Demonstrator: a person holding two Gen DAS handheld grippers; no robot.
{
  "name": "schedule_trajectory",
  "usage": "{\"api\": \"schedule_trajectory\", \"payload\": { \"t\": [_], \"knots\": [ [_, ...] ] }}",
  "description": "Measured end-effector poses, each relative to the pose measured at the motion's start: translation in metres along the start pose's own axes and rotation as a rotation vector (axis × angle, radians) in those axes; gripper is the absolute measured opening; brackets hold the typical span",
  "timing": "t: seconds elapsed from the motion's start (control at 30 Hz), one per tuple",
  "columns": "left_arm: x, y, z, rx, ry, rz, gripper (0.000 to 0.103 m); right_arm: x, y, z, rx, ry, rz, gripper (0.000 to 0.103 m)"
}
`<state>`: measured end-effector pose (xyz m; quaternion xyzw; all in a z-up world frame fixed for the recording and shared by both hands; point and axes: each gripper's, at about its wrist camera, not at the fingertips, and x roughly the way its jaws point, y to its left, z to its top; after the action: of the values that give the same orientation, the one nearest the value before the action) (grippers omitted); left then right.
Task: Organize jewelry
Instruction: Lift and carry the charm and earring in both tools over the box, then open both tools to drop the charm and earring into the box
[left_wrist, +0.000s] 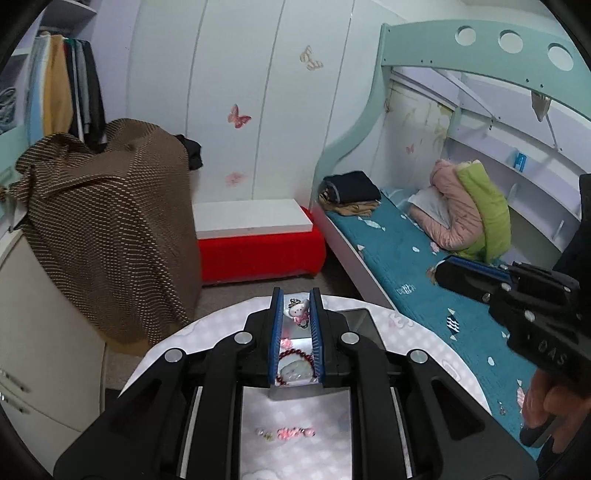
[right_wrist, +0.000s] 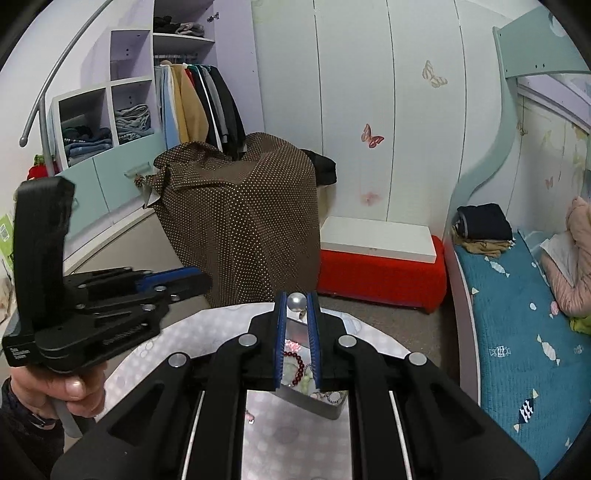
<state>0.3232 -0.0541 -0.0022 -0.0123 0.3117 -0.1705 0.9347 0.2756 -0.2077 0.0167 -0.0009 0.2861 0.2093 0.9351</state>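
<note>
Grippers raised above the round table, each clamped on jewelry.
Left gripper pinches a bunny charm; right gripper pinches a pearl piece over the metal tin.

Round desk with a pale cloud-print cover, shallow rectangular metal tin near its far edge holding beaded jewellery, short pink-and-pearl beaded strand lying toward the near edge
</note>
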Motion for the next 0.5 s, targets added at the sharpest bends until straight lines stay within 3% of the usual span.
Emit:
{"api": "schedule_trajectory", "payload": {
  "t": [0.5],
  "knots": [
    [0.081, 0.001, 0.006, -0.009, 0.127, -0.002, 0.015, 0.064, -0.026, -0.014, 0.096, 0.155, 0.019, 0.011]
  ]
}}
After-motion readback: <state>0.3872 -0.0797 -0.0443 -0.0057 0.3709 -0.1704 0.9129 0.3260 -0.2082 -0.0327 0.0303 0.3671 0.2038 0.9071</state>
